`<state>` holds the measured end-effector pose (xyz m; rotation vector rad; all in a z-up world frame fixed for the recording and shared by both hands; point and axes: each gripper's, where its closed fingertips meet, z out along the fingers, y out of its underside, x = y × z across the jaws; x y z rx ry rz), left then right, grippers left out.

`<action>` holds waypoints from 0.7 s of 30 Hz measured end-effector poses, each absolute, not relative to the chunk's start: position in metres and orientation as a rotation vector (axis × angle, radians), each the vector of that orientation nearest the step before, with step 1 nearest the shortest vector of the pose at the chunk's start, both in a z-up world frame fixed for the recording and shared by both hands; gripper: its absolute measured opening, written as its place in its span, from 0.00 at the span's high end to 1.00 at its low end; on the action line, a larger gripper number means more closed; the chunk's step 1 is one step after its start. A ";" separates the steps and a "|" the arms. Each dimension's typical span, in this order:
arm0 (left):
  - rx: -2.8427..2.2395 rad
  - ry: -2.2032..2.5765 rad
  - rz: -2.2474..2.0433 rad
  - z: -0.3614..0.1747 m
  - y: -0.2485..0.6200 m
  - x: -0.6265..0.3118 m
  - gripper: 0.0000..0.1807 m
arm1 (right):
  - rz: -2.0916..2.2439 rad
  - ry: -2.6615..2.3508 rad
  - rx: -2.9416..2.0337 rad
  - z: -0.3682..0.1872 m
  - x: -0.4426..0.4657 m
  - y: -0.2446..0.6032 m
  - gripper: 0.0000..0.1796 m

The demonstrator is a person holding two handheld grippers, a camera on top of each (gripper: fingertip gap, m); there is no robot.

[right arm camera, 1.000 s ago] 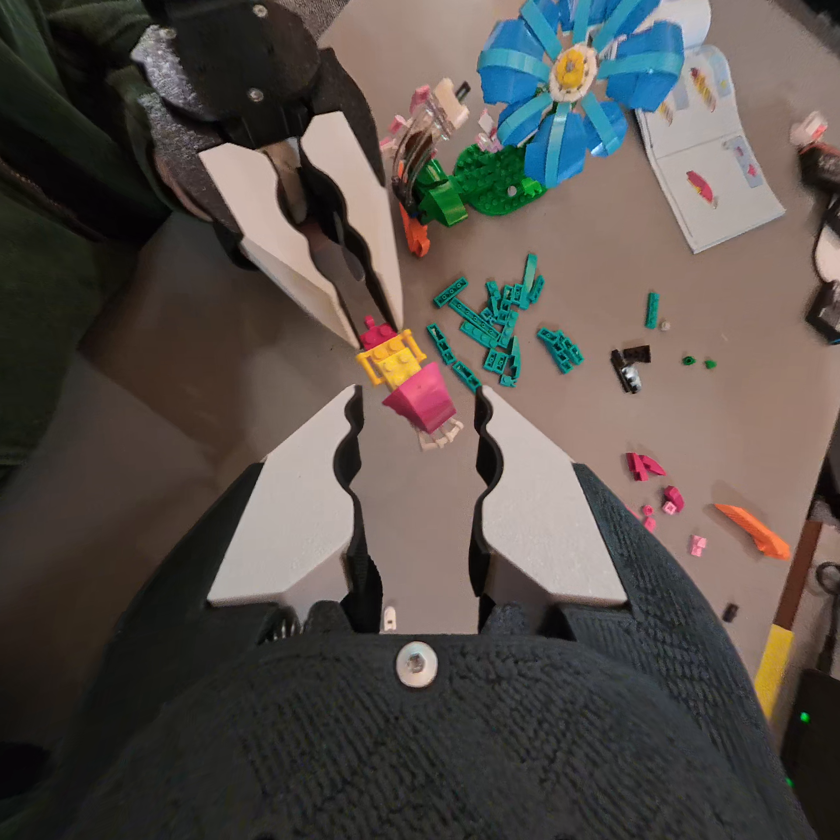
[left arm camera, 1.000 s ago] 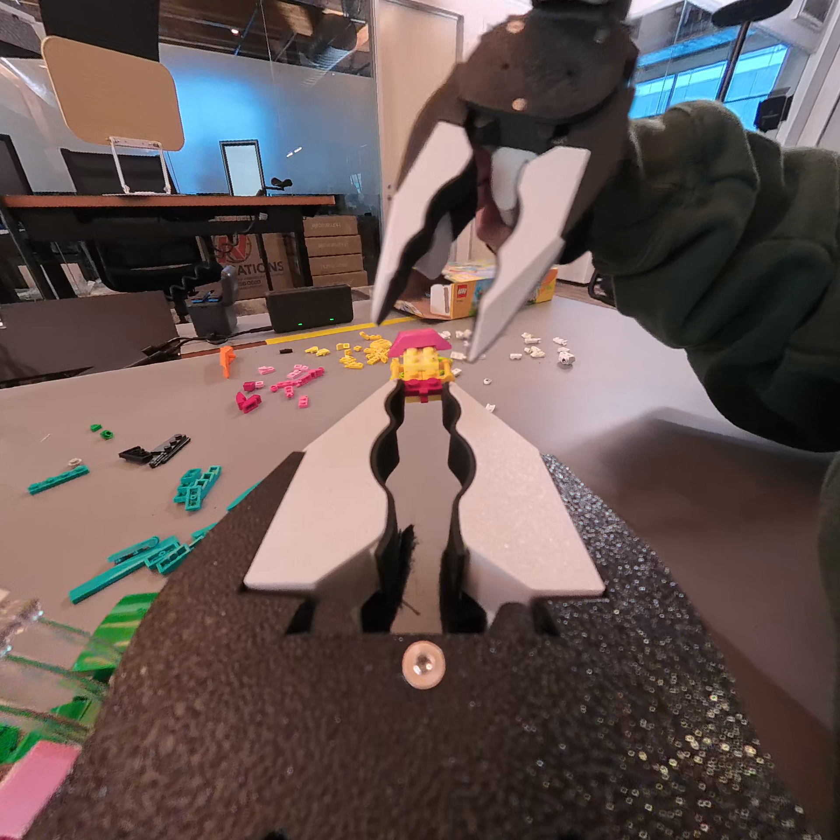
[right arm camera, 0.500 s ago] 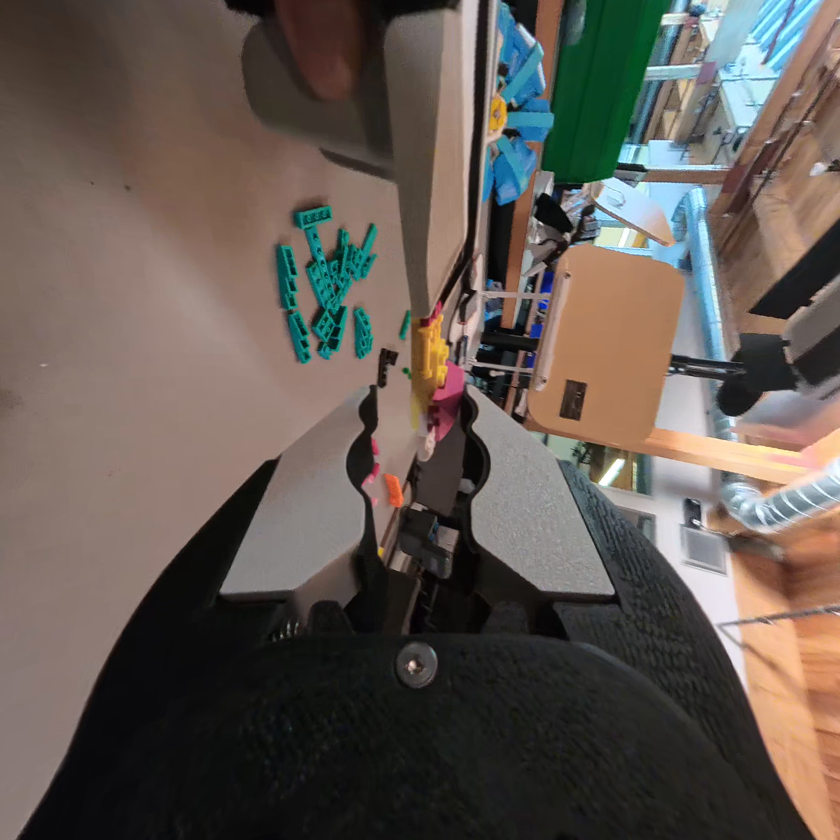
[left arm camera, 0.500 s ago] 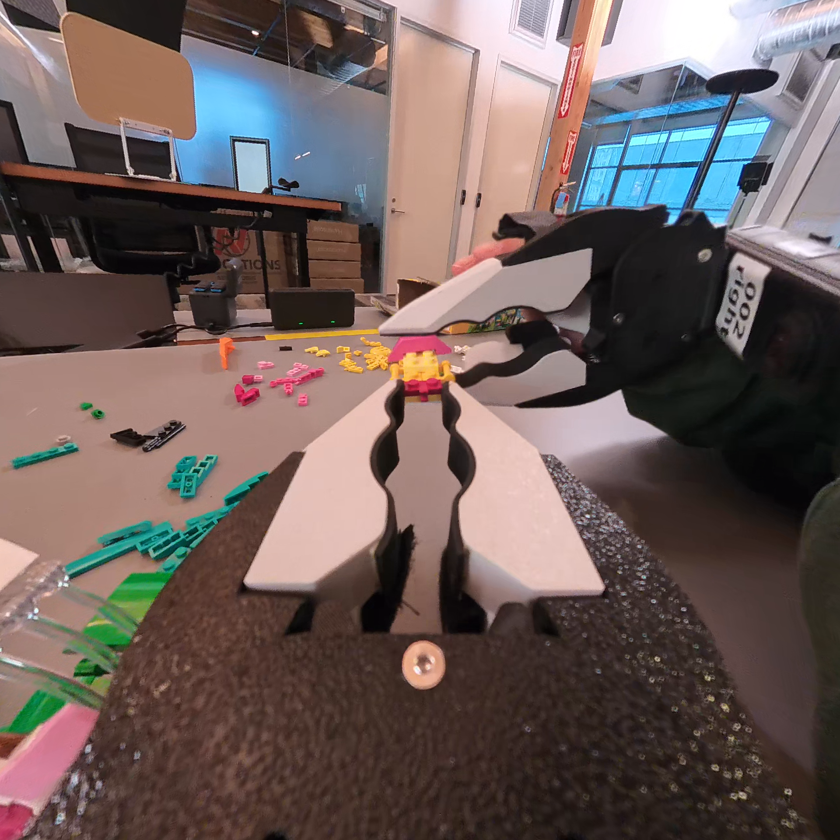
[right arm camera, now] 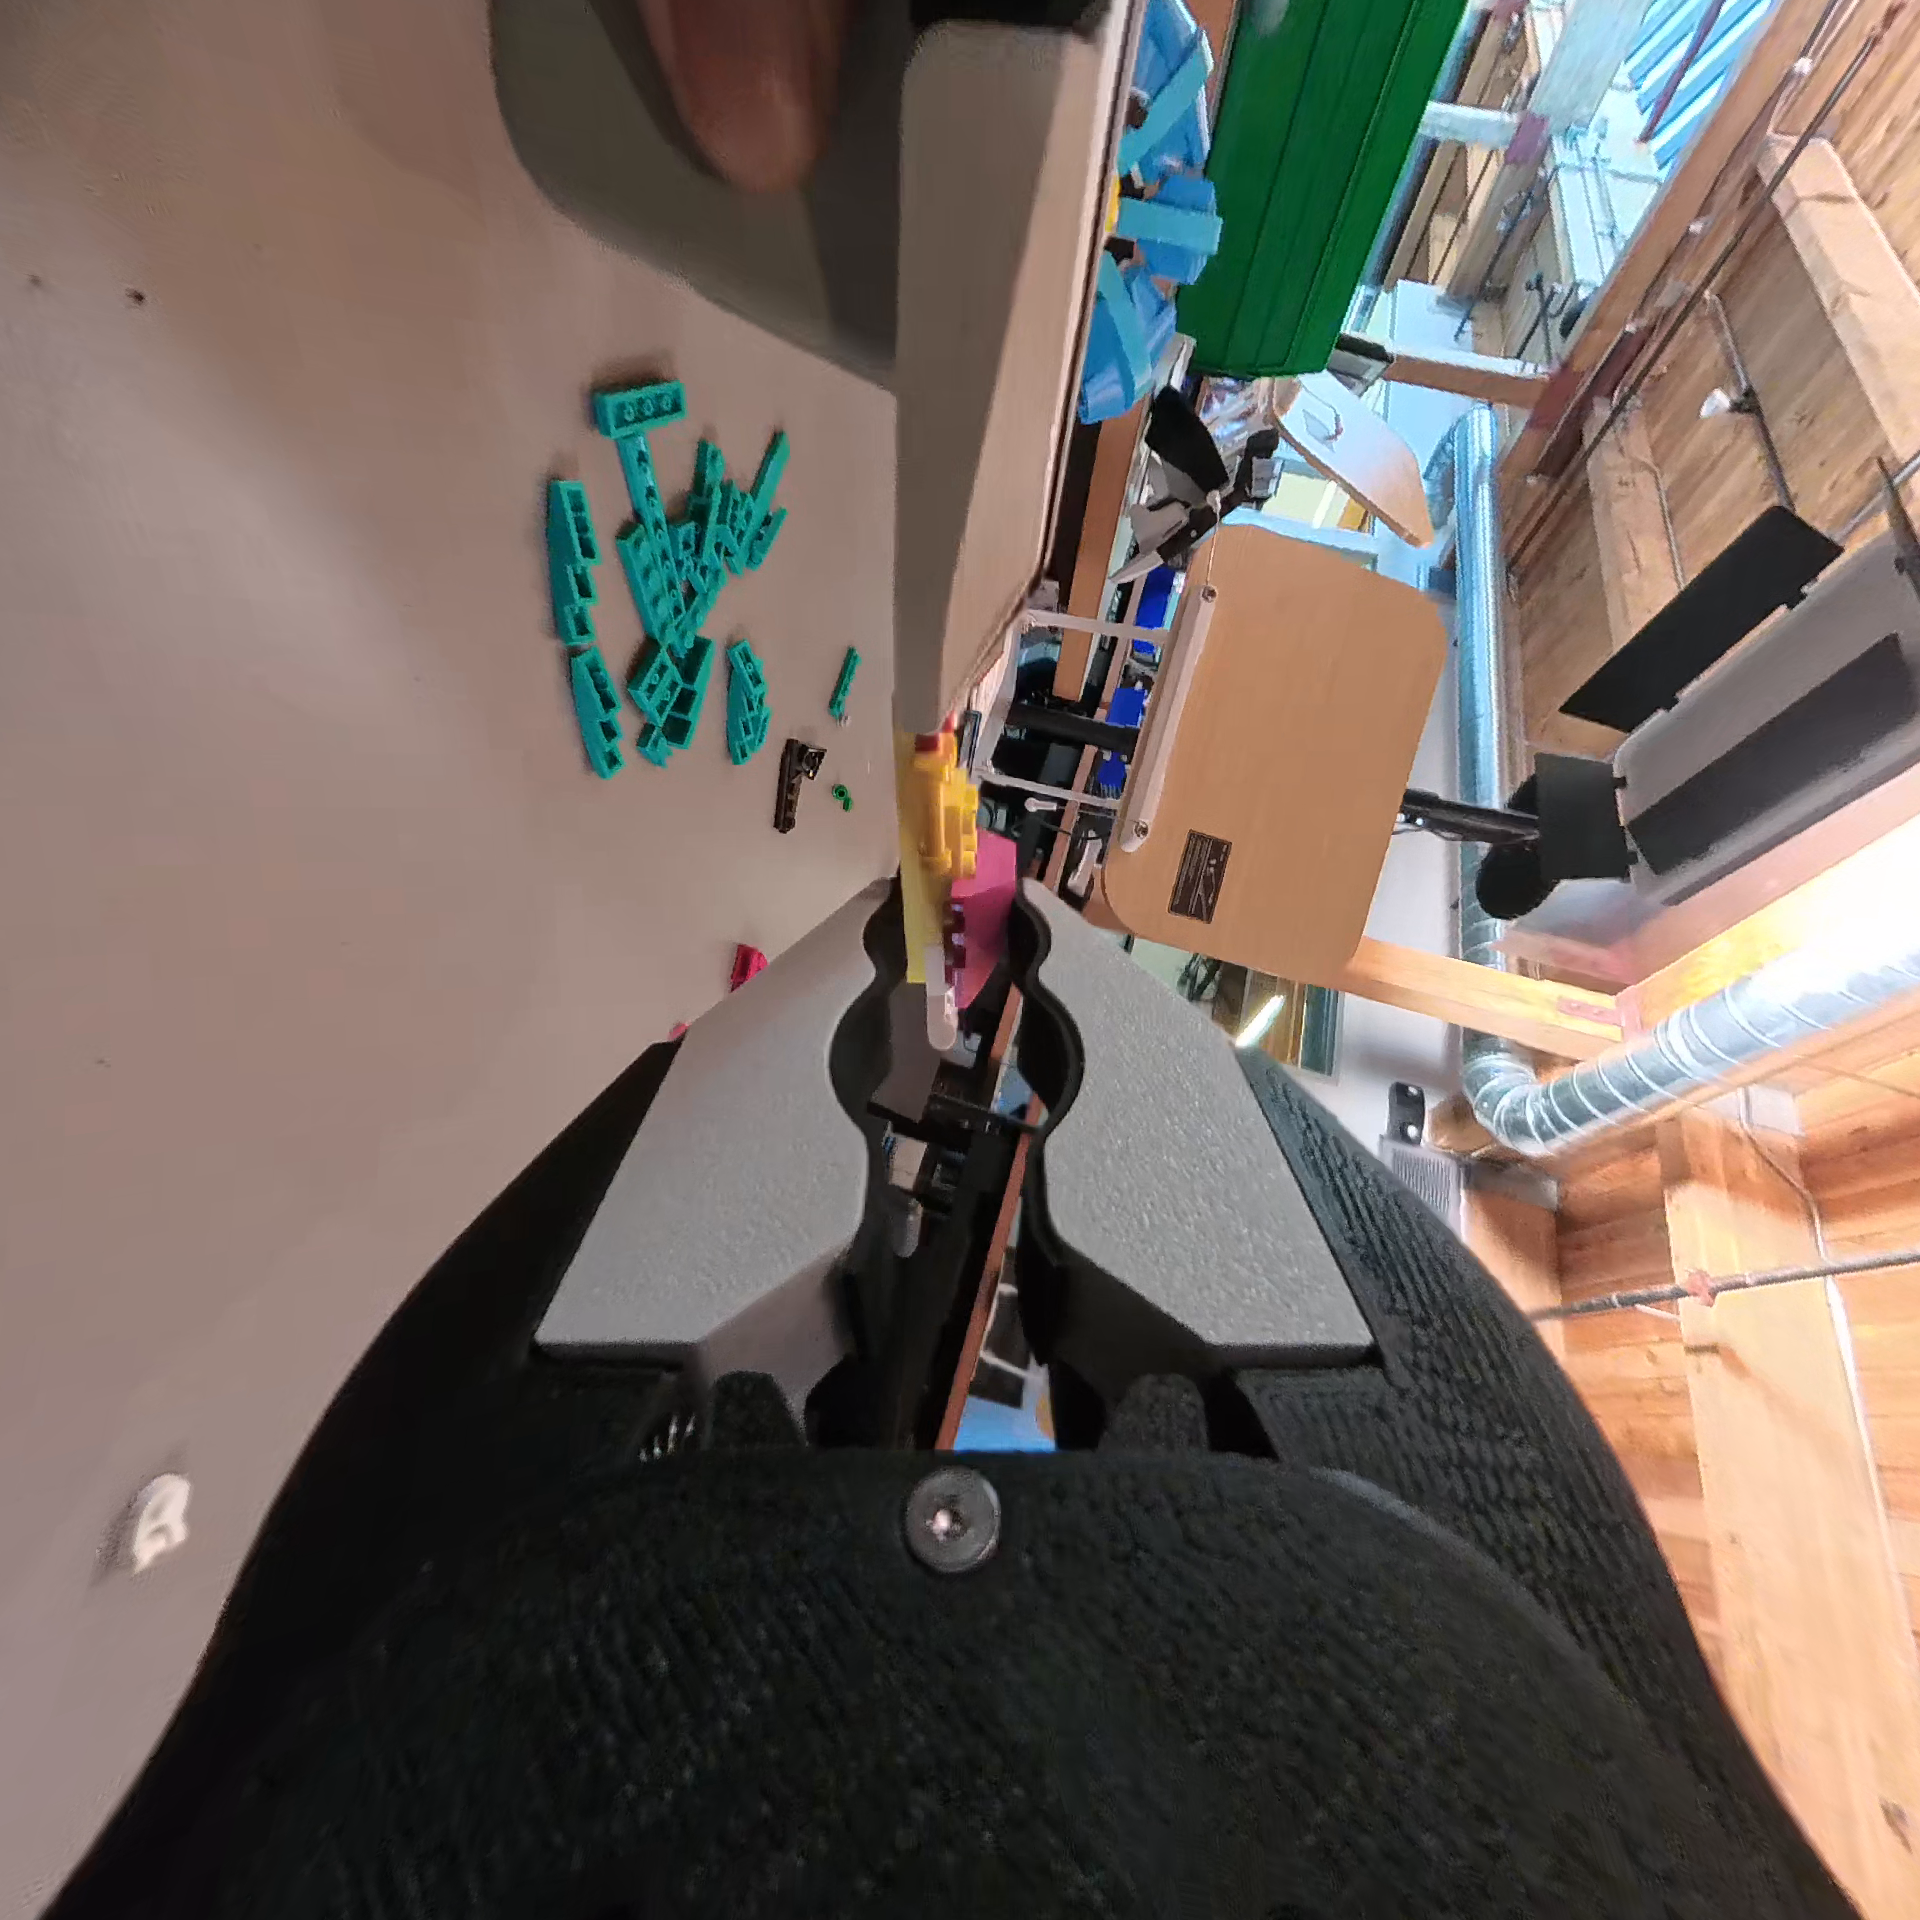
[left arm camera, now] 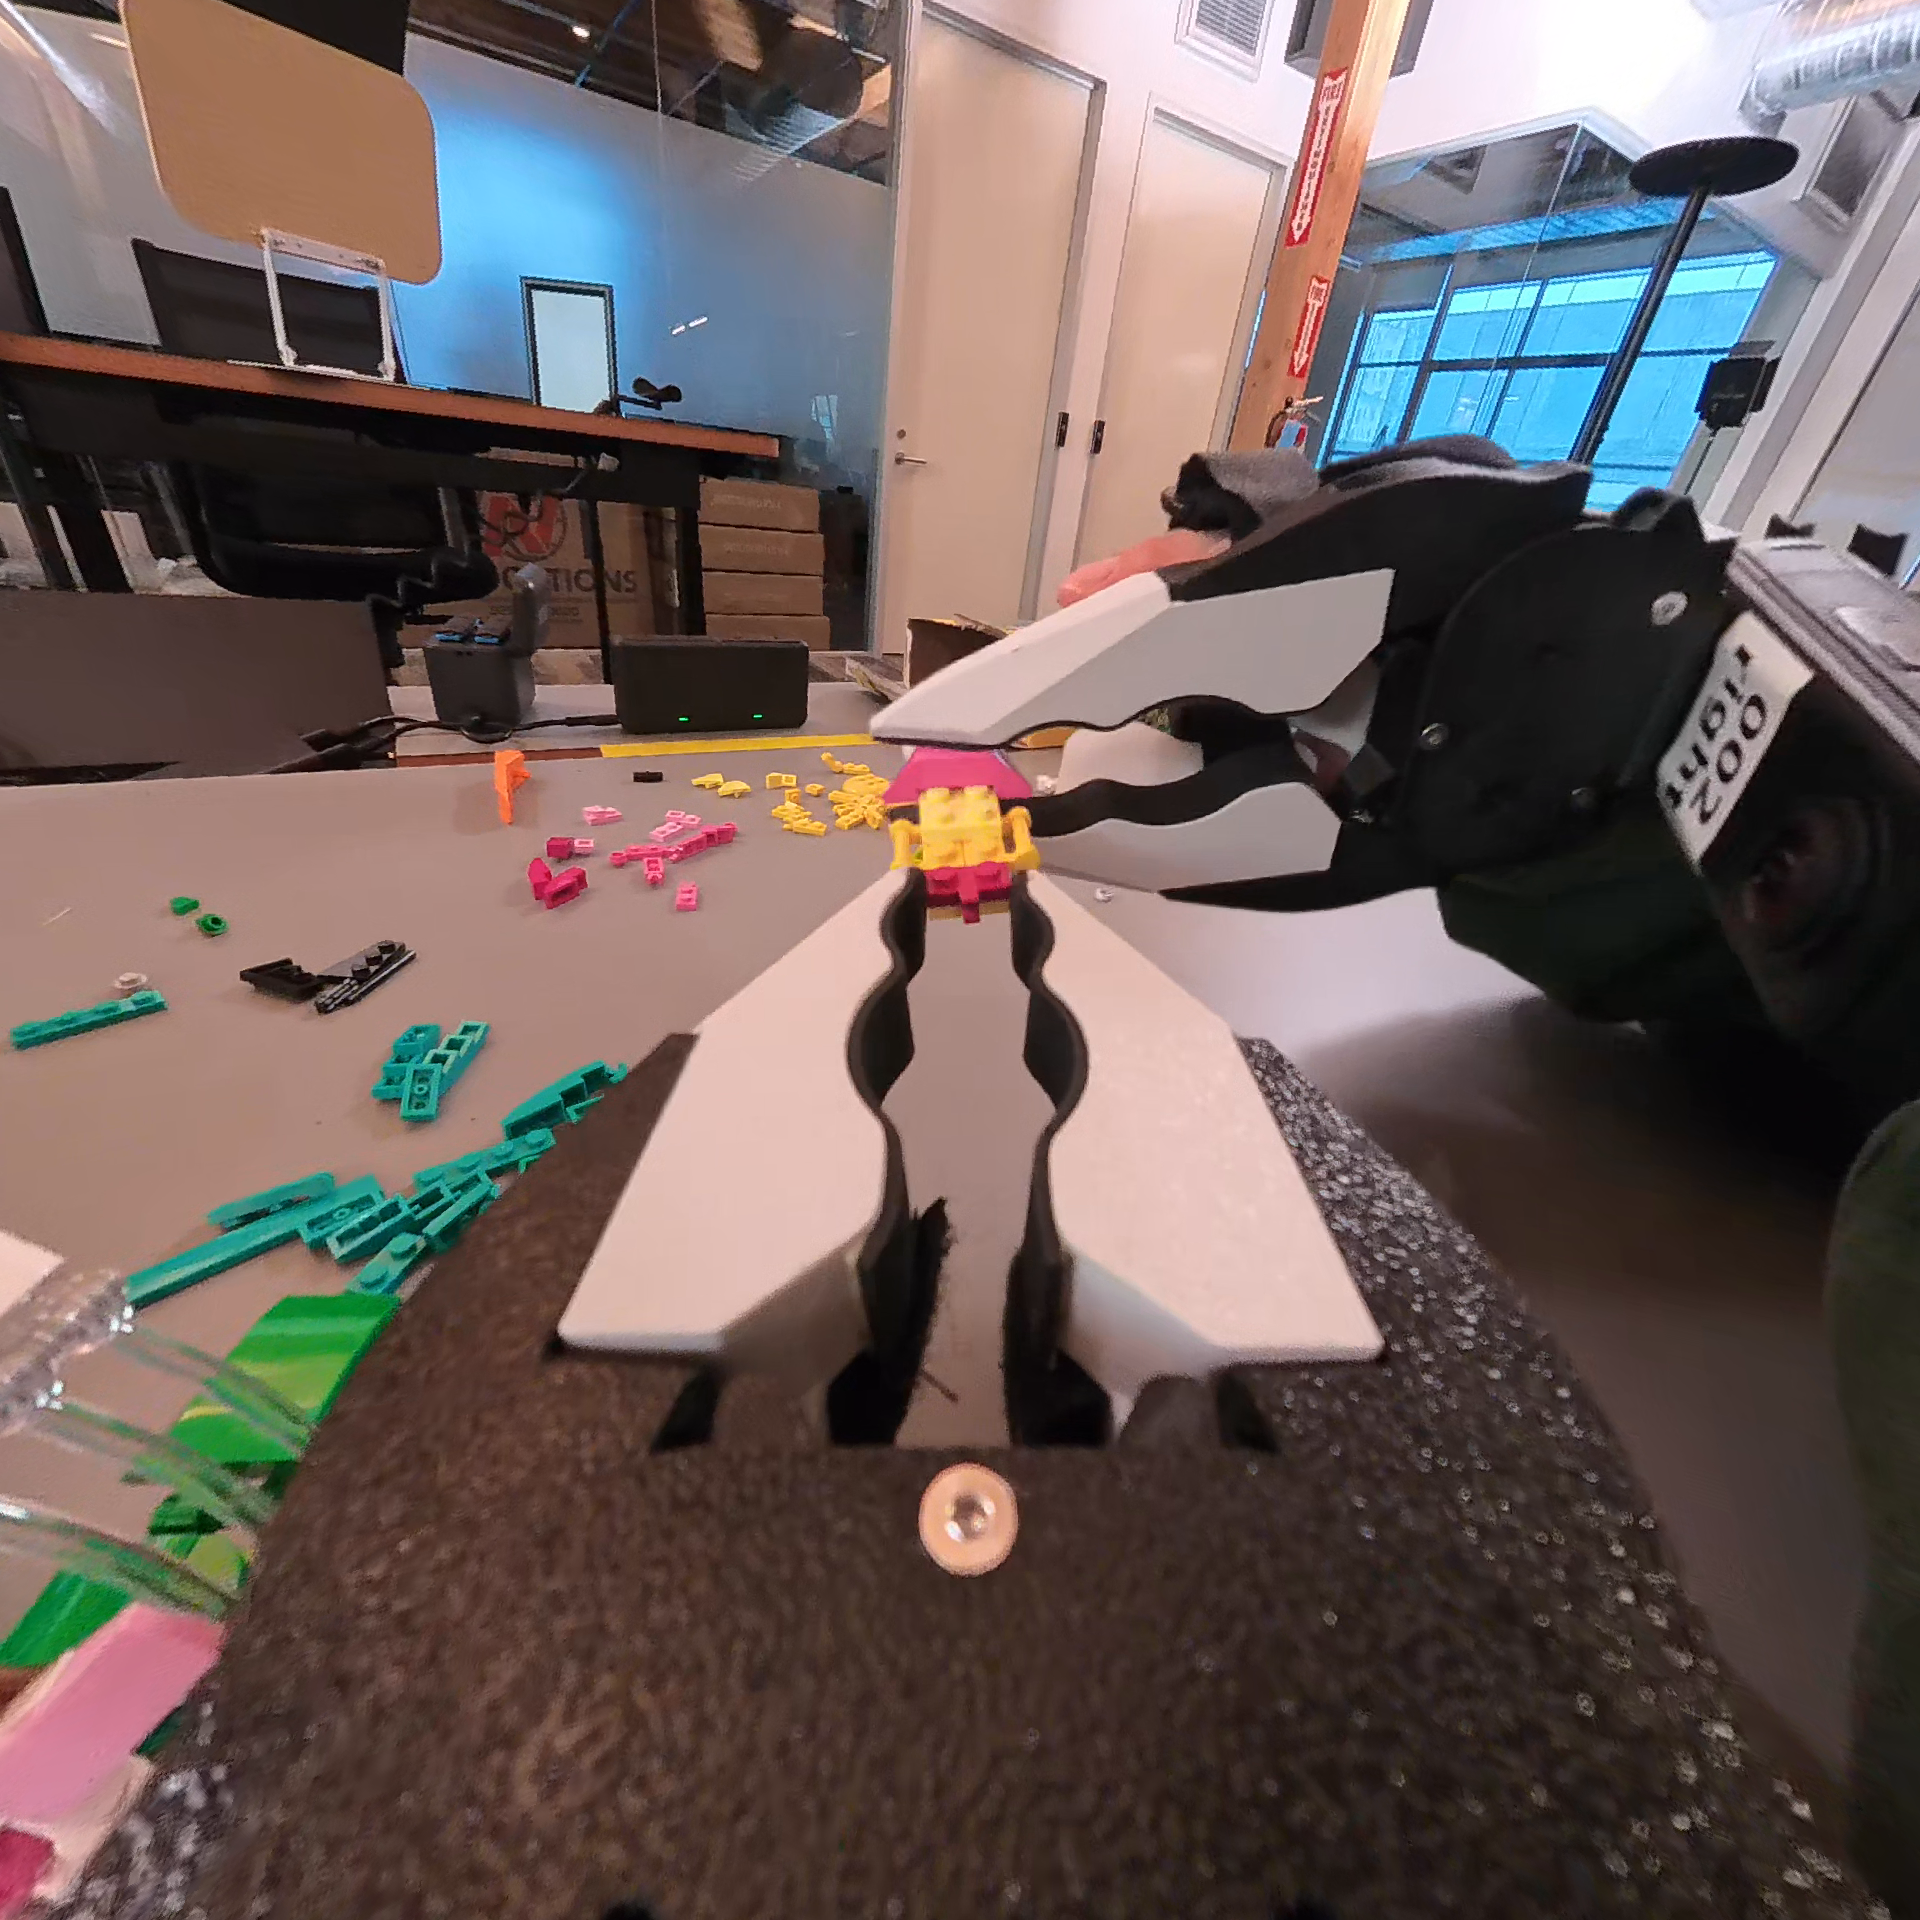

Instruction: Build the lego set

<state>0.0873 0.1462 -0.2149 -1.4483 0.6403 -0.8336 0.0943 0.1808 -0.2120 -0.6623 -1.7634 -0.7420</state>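
At twelve o'clock from my left gripper (left arm camera: 961, 883), pinched between its white fingertips, sits the small lego assembly (left arm camera: 961, 831): a magenta base caught in the tips, a yellow studded block above it, a magenta sloped piece on top. I read that gripper as clenched on the assembly's lower end, holding it off the surface (left arm camera: 312, 987).

From three o'clock my right gripper (left arm camera: 971, 774) comes in turned on its side. Its upper finger lies on the magenta slope and its lower finger touches the yellow block's right edge, so its jaws bracket the top of the build. In my right wrist view the yellow and magenta parts (right arm camera: 945, 862) sit right at the fingertips of that gripper (right arm camera: 951, 914), but I cannot tell whether it is truly squeezing or only resting around them.

Further out on the grey surface, teal pieces (left arm camera: 416, 1174) lie scattered at eight to nine o'clock, black pieces (left arm camera: 332, 971) at ten, pink and magenta bits (left arm camera: 644, 857) at eleven, and yellow bits (left arm camera: 821, 805) just behind the assembly. An orange piece (left arm camera: 509, 779) stands near the far edge.
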 end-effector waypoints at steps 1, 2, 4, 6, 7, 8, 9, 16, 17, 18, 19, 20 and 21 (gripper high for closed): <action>-1.447 0.642 -0.836 -0.215 0.146 0.088 0.92 | -0.733 -1.771 -0.658 -0.212 0.095 0.180 0.90; -1.445 0.643 -0.839 -0.215 0.146 0.088 0.92 | -0.723 -1.775 -0.660 -0.212 0.095 0.180 0.90; -1.447 0.644 -0.845 -0.215 0.145 0.088 0.92 | -0.725 -1.782 -0.655 -0.213 0.095 0.179 0.90; -1.444 0.649 -0.845 -0.215 0.145 0.088 0.92 | -0.725 -1.787 -0.648 -0.213 0.096 0.178 0.90; -1.442 0.650 -0.846 -0.214 0.144 0.088 0.92 | -0.715 -1.788 -0.651 -0.213 0.096 0.178 0.90; -1.441 0.652 -0.849 -0.215 0.144 0.089 0.92 | -0.706 -1.790 -0.654 -0.213 0.096 0.177 0.90; -1.441 0.653 -0.852 -0.215 0.144 0.089 0.92 | -0.700 -1.794 -0.655 -0.213 0.097 0.177 0.90; -1.439 0.648 -0.862 -0.214 0.144 0.088 0.92 | -0.694 -1.804 -0.669 -0.215 0.100 0.178 0.90; -1.442 0.649 -0.865 -0.214 0.144 0.088 0.92 | -0.691 -1.806 -0.668 -0.216 0.100 0.178 0.91; -1.444 0.649 -0.866 -0.215 0.144 0.088 0.92 | -0.690 -1.806 -0.665 -0.216 0.100 0.179 0.90; -1.445 0.648 -0.867 -0.215 0.144 0.088 0.92 | -0.690 -1.804 -0.662 -0.216 0.100 0.179 0.91; -1.446 0.648 -0.868 -0.215 0.144 0.088 0.92 | -0.691 -1.799 -0.658 -0.216 0.100 0.179 0.91; -1.446 0.647 -0.869 -0.215 0.144 0.088 0.92 | -0.694 -1.792 -0.650 -0.214 0.100 0.178 0.91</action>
